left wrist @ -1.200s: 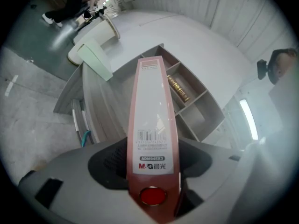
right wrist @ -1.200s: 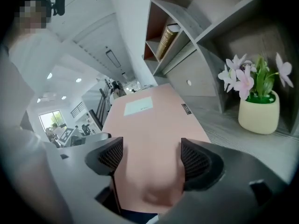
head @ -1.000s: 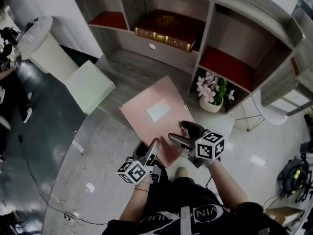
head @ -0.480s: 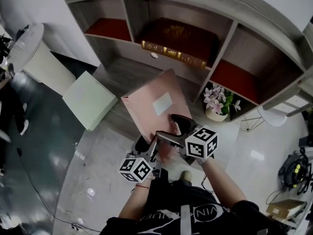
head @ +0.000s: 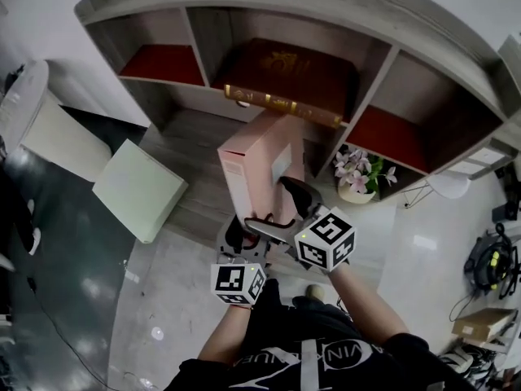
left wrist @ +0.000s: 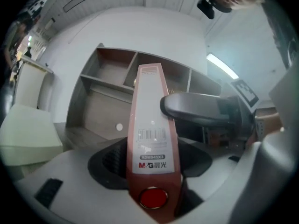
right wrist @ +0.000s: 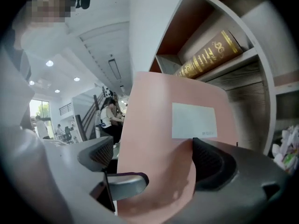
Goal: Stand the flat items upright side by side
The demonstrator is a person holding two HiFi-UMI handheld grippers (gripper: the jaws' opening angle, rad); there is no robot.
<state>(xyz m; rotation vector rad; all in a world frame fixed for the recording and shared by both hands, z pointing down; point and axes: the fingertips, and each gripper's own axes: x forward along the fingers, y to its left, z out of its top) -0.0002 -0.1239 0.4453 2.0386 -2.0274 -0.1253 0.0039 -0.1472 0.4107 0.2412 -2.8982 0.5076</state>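
While L gripper (left wrist: 149, 160) clamps pink file box (head: 256, 157) upright, R gripper (right wrist: 154, 157) jaws, just opening, straddle it w/o squeezing.

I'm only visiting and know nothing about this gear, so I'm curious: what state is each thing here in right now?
Pink file box: up on edge, held in the air.
Left gripper: jaws shut on the box's spine.
Right gripper: jaws have just been opening; the box's cover sits between them, one pad clear of it.
Brown book: lying flat, middle compartment of the shelf unit.
Flower pot: upright, lower right compartment.
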